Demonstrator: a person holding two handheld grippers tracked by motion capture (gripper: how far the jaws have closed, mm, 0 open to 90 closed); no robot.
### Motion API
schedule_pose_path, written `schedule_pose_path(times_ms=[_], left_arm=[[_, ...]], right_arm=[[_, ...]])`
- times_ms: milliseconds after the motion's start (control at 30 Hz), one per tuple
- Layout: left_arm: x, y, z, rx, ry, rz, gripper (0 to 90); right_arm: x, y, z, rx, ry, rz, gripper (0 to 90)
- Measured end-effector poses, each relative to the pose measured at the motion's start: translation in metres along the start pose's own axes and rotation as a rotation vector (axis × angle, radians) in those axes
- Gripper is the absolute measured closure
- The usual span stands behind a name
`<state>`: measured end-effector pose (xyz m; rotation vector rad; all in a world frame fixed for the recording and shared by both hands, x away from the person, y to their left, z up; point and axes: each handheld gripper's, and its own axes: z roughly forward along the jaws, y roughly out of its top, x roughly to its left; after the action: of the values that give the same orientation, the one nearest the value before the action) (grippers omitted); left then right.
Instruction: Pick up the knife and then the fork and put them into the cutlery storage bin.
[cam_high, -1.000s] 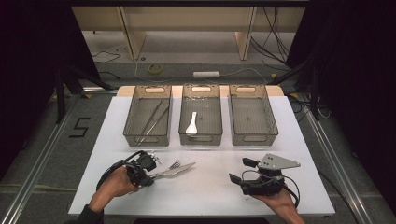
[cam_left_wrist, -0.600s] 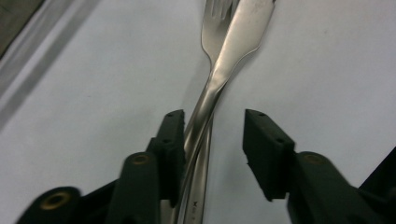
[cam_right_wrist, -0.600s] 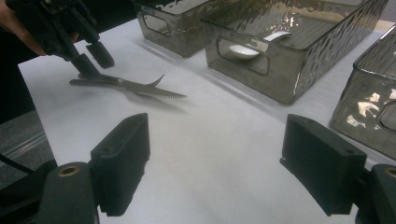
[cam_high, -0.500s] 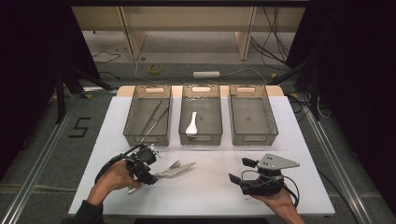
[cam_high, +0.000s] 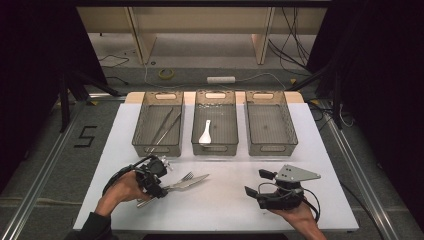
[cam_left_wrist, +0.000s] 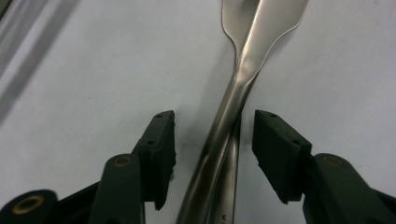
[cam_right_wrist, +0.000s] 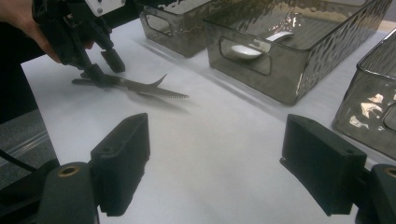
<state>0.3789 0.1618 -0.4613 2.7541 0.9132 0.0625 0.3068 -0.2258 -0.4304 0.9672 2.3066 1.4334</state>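
A metal fork (cam_high: 185, 176) and a serrated knife (cam_high: 194, 182) lie crossed on the white table (cam_high: 230, 210), front left. My left gripper (cam_high: 154, 184) is lowered over their handles. In the left gripper view the two crossed handles (cam_left_wrist: 233, 112) run between its pads (cam_left_wrist: 161, 144), which stand clear of the metal on both sides. Those jaws have just been closing around the handles. My right gripper (cam_high: 259, 186) rests at the front right, open with nothing in it; its view shows the knife (cam_right_wrist: 156, 91) and the left gripper (cam_right_wrist: 103, 65) farther off.
Three smoked-plastic bins stand in a row at the back: the left bin (cam_high: 141, 145) holds long metal tongs, the middle bin (cam_high: 215, 149) a white spoon (cam_high: 205, 133), the right bin (cam_high: 272, 147) nothing. A cable trails from each gripper.
The left gripper's jaws went from shut to apart and now straddle the cutlery handles. The left hand shifted slightly away from the front edge. The right hand stayed put.
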Motion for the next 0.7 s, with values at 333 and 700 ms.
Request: schedule_pose_path(times_ms=[333, 700], left_arm=[[-0.0036, 0.0005, 0.0017, -0.005, 0.013, 0.045, 64.2], [-0.0089, 0.0011, 0.0012, 0.003, 0.014, 0.112, 74.8]], right_arm=[[0.0, -0.0002, 0.0004, 0.004, 0.002, -0.001, 24.3], [-0.0002, -0.0002, 0.0007, 0.004, 0.001, -0.001, 24.3]])
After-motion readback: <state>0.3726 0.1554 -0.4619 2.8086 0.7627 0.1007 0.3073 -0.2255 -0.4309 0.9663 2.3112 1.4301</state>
